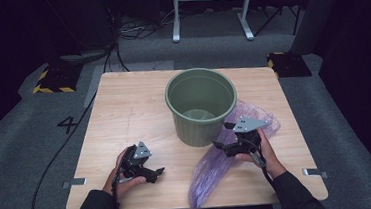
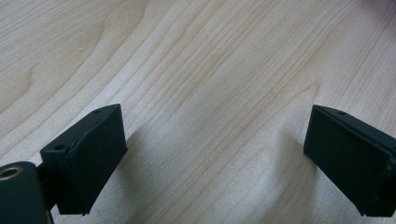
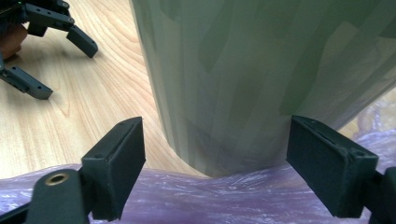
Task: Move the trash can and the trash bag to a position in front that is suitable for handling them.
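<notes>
Purple film of the bag (image 1: 227, 154) lay flat beside the green bin (image 1: 201, 106), so I held my right gripper (image 1: 220, 147) wide open and empty just over it, ready to pinch; my left gripper (image 1: 160, 172), equally open, waited above bare table (image 1: 123, 104).

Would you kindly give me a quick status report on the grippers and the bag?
Both grippers open, left gripper over bare table. Right gripper above purple bag. Green bin close ahead.
</notes>
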Available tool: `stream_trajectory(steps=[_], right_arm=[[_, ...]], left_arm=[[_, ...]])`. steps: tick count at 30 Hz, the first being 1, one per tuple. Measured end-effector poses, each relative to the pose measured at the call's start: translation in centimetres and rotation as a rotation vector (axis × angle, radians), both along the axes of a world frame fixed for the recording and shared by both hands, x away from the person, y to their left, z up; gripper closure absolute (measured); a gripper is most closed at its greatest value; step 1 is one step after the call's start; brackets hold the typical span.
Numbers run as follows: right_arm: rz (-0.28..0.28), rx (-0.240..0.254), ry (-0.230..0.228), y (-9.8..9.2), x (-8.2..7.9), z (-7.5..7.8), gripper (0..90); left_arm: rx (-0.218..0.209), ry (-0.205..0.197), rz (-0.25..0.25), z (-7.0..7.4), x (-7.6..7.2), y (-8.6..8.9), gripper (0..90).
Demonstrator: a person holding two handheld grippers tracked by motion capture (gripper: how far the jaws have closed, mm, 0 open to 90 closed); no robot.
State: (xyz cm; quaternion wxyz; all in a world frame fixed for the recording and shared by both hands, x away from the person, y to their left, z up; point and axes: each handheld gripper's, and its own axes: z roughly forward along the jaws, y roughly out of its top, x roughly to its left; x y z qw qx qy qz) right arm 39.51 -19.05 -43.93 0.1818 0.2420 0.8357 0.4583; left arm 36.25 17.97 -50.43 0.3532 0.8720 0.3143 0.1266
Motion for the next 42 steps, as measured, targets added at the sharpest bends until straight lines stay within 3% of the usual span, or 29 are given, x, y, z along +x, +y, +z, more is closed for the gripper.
stream_trajectory(steps=[5,13,16,22,24,26,28,32,42], right_arm=[[0.022,-0.014,-0.003,0.4,-0.3,0.0,19.9],[0.007,-0.016,-0.003,-2.3,-1.9,-0.1,25.4],[0.007,-0.038,0.015,-3.7,-2.6,-1.0,30.8],[0.041,-0.066,0.051,-3.6,-2.9,-2.6,36.7],[0.051,-0.071,0.072,-3.1,-2.5,-3.5,42.3],[0.06,-0.067,0.084,-2.9,-2.4,-3.7,43.2],[0.065,-0.072,0.106,-2.5,-2.1,-4.4,48.3],[0.07,-0.07,0.116,-2.0,-1.8,-4.9,50.8],[0.017,-0.083,0.136,-2.0,-1.2,-5.6,45.2]], left_arm=[[0.0,0.0,0.001,0.0,0.0,0.0,5.3],[-0.003,0.003,0.022,0.0,-0.2,-0.1,5.4],[-0.002,0.002,0.027,0.0,-0.4,-0.2,5.5],[0.003,0.003,0.022,0.2,-0.6,-0.7,6.9],[0.006,-0.021,0.001,0.6,-1.0,-1.3,21.5],[0.005,-0.03,0.001,0.8,-1.1,-1.5,15.0],[-0.025,-0.047,0.001,1.7,-1.4,-2.1,19.1],[-0.078,-0.063,-0.017,2.8,-1.9,-3.0,16.4],[-0.118,-0.109,-0.12,4.5,-3.1,-7.2,16.1]])
